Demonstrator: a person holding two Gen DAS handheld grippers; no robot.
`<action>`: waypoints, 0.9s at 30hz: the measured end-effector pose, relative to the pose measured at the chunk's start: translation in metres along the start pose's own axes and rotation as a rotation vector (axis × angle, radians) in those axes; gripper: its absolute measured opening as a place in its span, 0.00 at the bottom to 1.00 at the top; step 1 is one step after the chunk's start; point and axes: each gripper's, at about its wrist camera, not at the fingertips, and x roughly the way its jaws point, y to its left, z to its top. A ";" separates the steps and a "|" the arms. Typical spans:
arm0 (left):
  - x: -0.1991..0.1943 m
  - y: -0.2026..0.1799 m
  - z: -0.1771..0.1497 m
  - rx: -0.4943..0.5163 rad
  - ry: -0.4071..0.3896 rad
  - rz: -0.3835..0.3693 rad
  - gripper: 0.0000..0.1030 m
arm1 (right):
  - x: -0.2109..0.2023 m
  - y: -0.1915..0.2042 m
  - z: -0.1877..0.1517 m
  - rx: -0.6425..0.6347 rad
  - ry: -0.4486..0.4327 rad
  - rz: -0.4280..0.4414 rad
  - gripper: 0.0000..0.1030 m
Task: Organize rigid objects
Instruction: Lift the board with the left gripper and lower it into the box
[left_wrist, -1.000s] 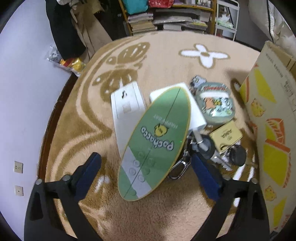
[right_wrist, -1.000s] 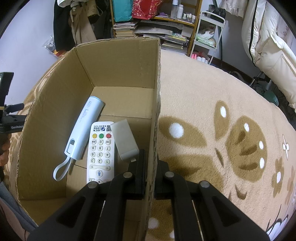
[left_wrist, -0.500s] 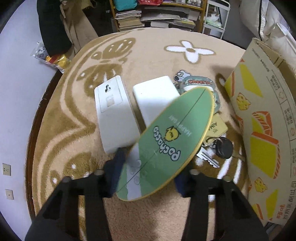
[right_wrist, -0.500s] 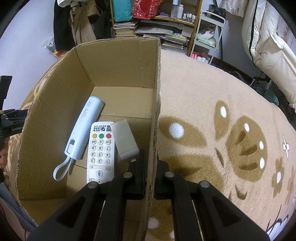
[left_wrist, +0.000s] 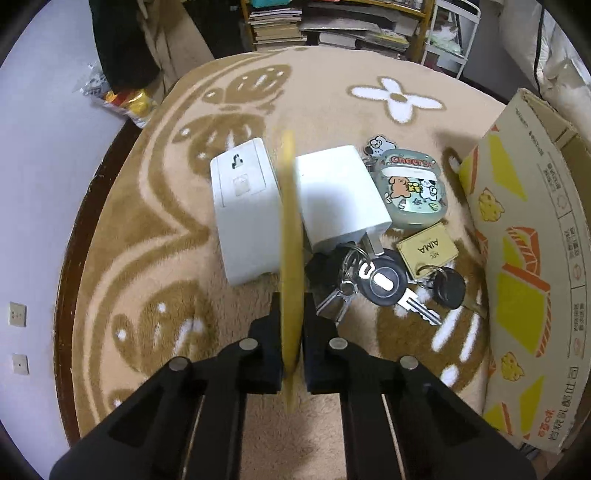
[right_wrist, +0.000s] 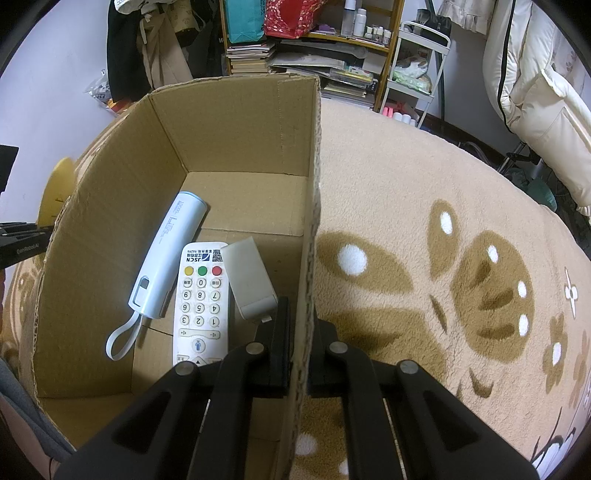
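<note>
My left gripper (left_wrist: 293, 300) has its jaws closing on a thin oval board (left_wrist: 290, 206), and the pads press on both its faces. The board stands edge-on, so only its yellow rim shows; its pale back (right_wrist: 59, 192) peeks past the box's left wall in the right wrist view. Under it on the rug lie a white wall socket plate (left_wrist: 245, 210), a white charger (left_wrist: 340, 199), a cartoon earbud case (left_wrist: 410, 192) and a bunch of keys (left_wrist: 384, 284). My right gripper (right_wrist: 298, 314) is shut on the right wall of the cardboard box (right_wrist: 236, 140).
Inside the box lie a white remote (right_wrist: 201, 299), a light blue power bank (right_wrist: 170, 254) and a small white case (right_wrist: 249, 280). The box's printed outer wall (left_wrist: 524, 258) stands right of the keys. Bookshelves (left_wrist: 332, 26) line the far wall beyond the patterned rug (right_wrist: 424, 206).
The left jaws went from wide open to closed on the green board. The board tipped from lying flat, face up, to standing on edge. The right gripper and box stayed still.
</note>
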 end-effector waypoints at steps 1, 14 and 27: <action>-0.003 0.000 -0.001 -0.005 -0.007 0.000 0.07 | 0.000 0.000 0.000 0.000 0.000 0.000 0.07; -0.064 -0.026 0.002 0.043 -0.144 0.039 0.07 | 0.000 0.000 -0.001 0.004 0.000 0.003 0.07; -0.152 -0.102 0.011 0.138 -0.337 -0.029 0.07 | 0.001 0.000 -0.002 0.004 0.001 0.003 0.07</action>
